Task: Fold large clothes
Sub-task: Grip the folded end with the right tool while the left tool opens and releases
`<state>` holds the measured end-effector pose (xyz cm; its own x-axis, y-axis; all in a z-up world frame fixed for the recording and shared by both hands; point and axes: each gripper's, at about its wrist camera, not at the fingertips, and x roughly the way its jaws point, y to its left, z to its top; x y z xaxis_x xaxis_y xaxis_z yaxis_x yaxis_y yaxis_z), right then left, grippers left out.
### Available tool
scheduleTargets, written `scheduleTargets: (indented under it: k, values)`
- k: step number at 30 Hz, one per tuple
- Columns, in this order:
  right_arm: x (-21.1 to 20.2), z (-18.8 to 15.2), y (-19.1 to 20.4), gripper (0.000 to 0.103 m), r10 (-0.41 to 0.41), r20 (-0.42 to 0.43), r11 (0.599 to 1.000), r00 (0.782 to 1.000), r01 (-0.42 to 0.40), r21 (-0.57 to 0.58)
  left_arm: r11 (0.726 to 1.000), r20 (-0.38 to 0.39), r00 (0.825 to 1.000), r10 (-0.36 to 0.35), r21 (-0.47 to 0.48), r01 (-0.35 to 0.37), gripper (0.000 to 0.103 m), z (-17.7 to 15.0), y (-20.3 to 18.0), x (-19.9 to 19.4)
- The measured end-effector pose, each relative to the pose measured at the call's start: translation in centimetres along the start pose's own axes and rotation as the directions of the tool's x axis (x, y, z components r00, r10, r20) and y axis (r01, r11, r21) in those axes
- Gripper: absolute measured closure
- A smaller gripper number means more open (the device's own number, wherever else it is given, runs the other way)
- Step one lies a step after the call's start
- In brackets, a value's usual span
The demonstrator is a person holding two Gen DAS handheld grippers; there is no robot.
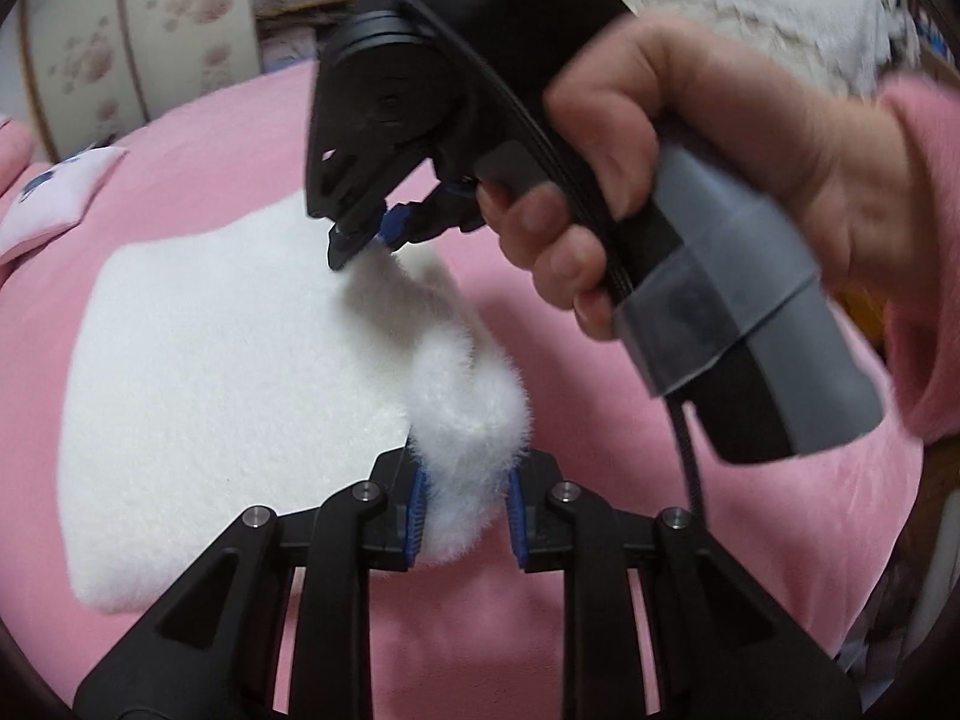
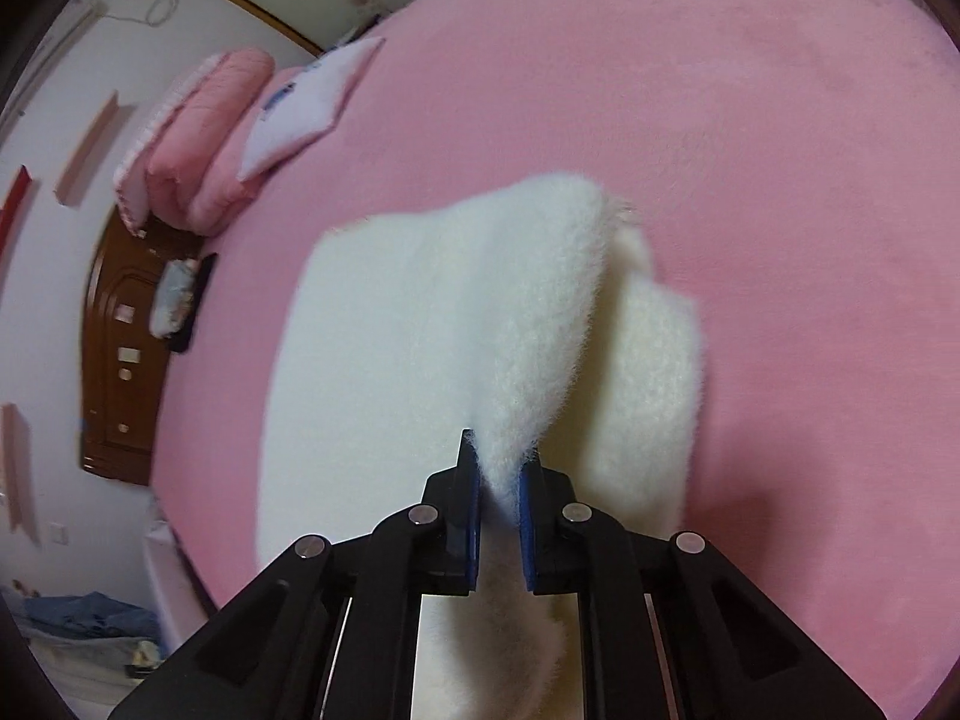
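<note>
A white fluffy garment (image 1: 228,348) lies on a pink bed (image 1: 600,312). My left gripper (image 1: 465,516) is shut on a bunched edge of the garment at its near right side. In the left wrist view my right gripper (image 1: 366,237), held by a hand in a pink sleeve, pinches the same edge farther along and lifts it off the bed. In the right wrist view the right gripper (image 2: 500,516) is shut on a raised fold of the white garment (image 2: 420,330), which drapes down on both sides over the pink bed (image 2: 720,120).
A folded pink quilt (image 2: 204,138) and a white pillow (image 2: 306,108) lie at the bed's far corner. A brown wooden bedside cabinet (image 2: 120,360) stands beside the bed. A floral headboard (image 1: 120,48) and grey-white bedding (image 1: 750,6) are behind the bed.
</note>
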<state>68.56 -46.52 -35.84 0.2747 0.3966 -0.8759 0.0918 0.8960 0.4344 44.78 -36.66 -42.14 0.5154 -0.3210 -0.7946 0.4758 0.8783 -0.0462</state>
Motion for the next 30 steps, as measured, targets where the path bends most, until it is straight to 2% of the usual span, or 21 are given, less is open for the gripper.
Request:
scheduleTargets:
  k: [3, 6, 8, 9, 11, 12, 13, 15, 16, 18, 20, 21, 22, 23, 25, 27, 30]
  values:
    - [1.4, -0.3, -1.4, 0.093, 0.015, -0.044, 1.000, 0.999, -0.016, -0.012, 0.999, -0.049, 0.998, 0.034, 0.006, -0.034, 0.085, -1.3, 0.3, 0.8]
    - [1.5, -0.4, -1.3, 0.089, 0.012, -0.055, 1.000, 0.998, -0.014, -0.027, 0.999, -0.070, 0.998, 0.006, -0.032, -0.009, 0.080, -2.5, 1.5, -0.3]
    - [0.6, -0.5, -1.8, 0.078, -0.008, -0.029, 1.000, 1.000, 0.008, -0.018, 1.000, -0.081, 0.996, -0.023, -0.021, 0.021, 0.078, -3.1, 2.2, -1.7]
    - [0.1, -0.8, -2.2, 0.068, -0.028, -0.010, 1.000, 1.000, 0.028, -0.001, 1.000, -0.087, 0.996, -0.017, -0.001, 0.017, 0.077, -3.4, 2.3, -2.6]
    - [-0.2, -3.0, -3.6, 0.064, -0.039, 0.022, 0.999, 0.999, 0.039, 0.023, 0.999, -0.091, 0.996, 0.019, 0.036, -0.016, 0.071, -3.7, 2.4, -4.5]
    - [-0.8, -3.3, -3.9, 0.057, -0.044, 0.037, 0.998, 0.998, 0.043, 0.037, 0.999, -0.083, 0.996, 0.034, 0.041, -0.031, 0.066, -3.8, 2.9, -5.7]
    - [-1.0, -3.4, -4.0, 0.046, -0.067, 0.045, 0.997, 0.997, 0.064, 0.048, 0.999, -0.063, 0.997, 0.046, 0.029, -0.045, 0.059, -3.7, 3.8, -7.1]
    - [-0.8, -3.4, -4.4, 0.033, -0.105, 0.042, 0.993, 0.994, 0.103, 0.052, 0.997, -0.023, 0.997, 0.072, -0.033, -0.073, 0.049, -3.2, 5.9, -9.2]
    - [-0.6, -3.3, -4.7, 0.031, -0.105, 0.029, 0.993, 0.994, 0.104, 0.048, 0.993, -0.005, 0.996, 0.089, -0.074, -0.089, 0.044, -2.8, 7.1, -10.3]
    - [0.4, -2.6, -5.1, 0.031, -0.077, -0.013, 0.995, 0.997, 0.078, 0.054, 0.977, 0.028, 0.993, 0.117, -0.182, -0.110, 0.041, -2.0, 9.6, -11.9]
    - [1.4, -1.7, -5.4, 0.031, -0.058, -0.004, 0.996, 0.998, 0.058, 0.073, 0.950, 0.031, 0.989, 0.144, -0.284, -0.129, 0.039, -1.3, 12.7, -12.5]
    - [1.4, -1.3, -5.6, 0.039, -0.043, 0.021, 0.996, 0.999, 0.042, 0.077, 0.932, 0.019, 0.988, 0.156, -0.335, -0.141, 0.039, -1.2, 14.1, -12.5]
    - [1.4, -1.0, -5.5, 0.057, -0.028, 0.026, 0.997, 0.999, 0.026, 0.076, 0.914, -0.011, 0.987, 0.161, -0.376, -0.153, 0.039, -1.1, 15.7, -12.1]
    - [1.5, -0.7, -5.2, 0.066, -0.005, 0.024, 0.998, 1.000, 0.003, 0.068, 0.901, -0.039, 0.987, 0.159, -0.402, -0.161, 0.039, -1.4, 16.7, -11.6]
    - [1.2, -0.6, -4.0, 0.077, -0.026, 0.048, 1.000, 0.999, 0.025, 0.013, 0.878, -0.100, 0.984, 0.147, -0.444, -0.176, 0.039, -1.6, 18.9, -10.7]
    - [0.4, -0.6, -1.7, 0.079, -0.031, 0.104, 0.994, 0.994, 0.042, -0.102, 0.869, -0.156, 0.980, 0.122, -0.461, -0.182, 0.039, -2.8, 19.7, -9.8]
    - [-1.3, -0.4, 0.4, 0.080, 0.039, 0.172, 0.982, 0.984, -0.005, -0.189, 0.874, -0.253, 0.964, 0.084, -0.446, -0.194, 0.039, -5.0, 19.2, -8.1]
